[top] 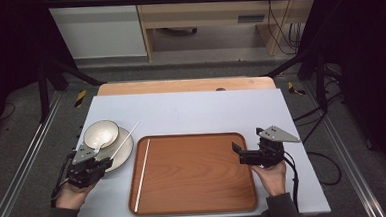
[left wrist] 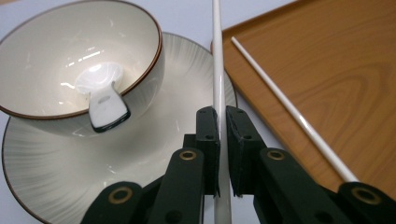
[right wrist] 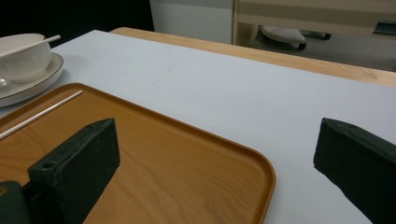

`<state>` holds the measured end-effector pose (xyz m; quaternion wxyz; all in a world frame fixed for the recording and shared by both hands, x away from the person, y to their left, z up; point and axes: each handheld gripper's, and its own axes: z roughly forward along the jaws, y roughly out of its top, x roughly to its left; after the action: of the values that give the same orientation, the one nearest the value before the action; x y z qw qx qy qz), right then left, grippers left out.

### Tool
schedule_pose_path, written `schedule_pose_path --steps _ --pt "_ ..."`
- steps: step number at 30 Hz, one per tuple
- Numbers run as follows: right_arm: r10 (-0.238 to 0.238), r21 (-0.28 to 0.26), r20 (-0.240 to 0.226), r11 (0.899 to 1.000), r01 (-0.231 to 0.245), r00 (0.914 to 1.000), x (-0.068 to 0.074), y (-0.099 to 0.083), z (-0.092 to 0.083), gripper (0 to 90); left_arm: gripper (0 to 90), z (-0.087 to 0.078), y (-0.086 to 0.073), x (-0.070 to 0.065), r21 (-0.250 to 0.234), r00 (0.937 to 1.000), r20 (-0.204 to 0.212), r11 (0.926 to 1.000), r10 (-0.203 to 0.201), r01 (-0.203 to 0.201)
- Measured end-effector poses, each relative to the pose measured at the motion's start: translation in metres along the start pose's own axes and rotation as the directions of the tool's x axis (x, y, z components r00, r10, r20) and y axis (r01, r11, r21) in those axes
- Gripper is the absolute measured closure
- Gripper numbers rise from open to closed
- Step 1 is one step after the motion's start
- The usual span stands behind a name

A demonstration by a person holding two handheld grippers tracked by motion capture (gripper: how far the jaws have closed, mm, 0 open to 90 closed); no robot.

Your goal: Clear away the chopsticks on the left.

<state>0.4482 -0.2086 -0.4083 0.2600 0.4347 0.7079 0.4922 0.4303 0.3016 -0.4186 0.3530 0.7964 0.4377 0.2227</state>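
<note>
text: none legible | labels: none | numbers: none

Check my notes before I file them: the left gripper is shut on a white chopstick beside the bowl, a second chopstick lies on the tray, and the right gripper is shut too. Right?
Not quite: the right gripper is open, its jaws standing wide apart in the right gripper view. The rest holds: the left gripper is shut on a white chopstick beside the bowl, and a second chopstick lies on the tray.
</note>
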Motion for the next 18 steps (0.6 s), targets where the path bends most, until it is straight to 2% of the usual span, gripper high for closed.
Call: schedule_pose_path --steps 5,11,12,14,15,18 --pt "0.002 -0.001 0.003 1.0 -0.002 1.0 -0.001 0.0 -0.001 0.6 83.6 -0.006 0.007 -0.015 -0.061 0.9996 -0.021 0.998 -0.02 0.018" --pt "0.004 -0.001 0.002 1.0 -0.004 1.0 0.0 0.0 0.0 0.5 83.6 -0.009 0.012 -0.031 -0.09 0.9999 -0.016 0.9959 -0.002 0.001" --pt "0.001 0.0 0.004 1.0 -0.001 1.0 0.0 0.0 0.0 0.5 83.6 -0.008 0.013 -0.034 -0.106 0.9998 -0.018 0.9943 -0.013 0.011" --pt "0.001 -0.002 0.002 1.0 -0.001 1.0 0.0 0.0 0.0 0.6 83.6 -0.008 0.014 -0.039 -0.104 0.9996 -0.021 0.9944 -0.016 0.014" --pt "0.002 0.0 0.002 1.0 -0.002 1.0 0.0 0.0 -0.001 0.5 83.6 -0.007 0.015 -0.043 -0.128 0.9991 -0.027 0.9914 -0.031 0.027" --pt "-0.003 -0.002 0.003 1.0 0.003 1.0 0.0 0.0 0.0 0.5 83.6 -0.005 0.016 -0.052 -0.143 0.9986 -0.042 0.9893 -0.033 0.026"
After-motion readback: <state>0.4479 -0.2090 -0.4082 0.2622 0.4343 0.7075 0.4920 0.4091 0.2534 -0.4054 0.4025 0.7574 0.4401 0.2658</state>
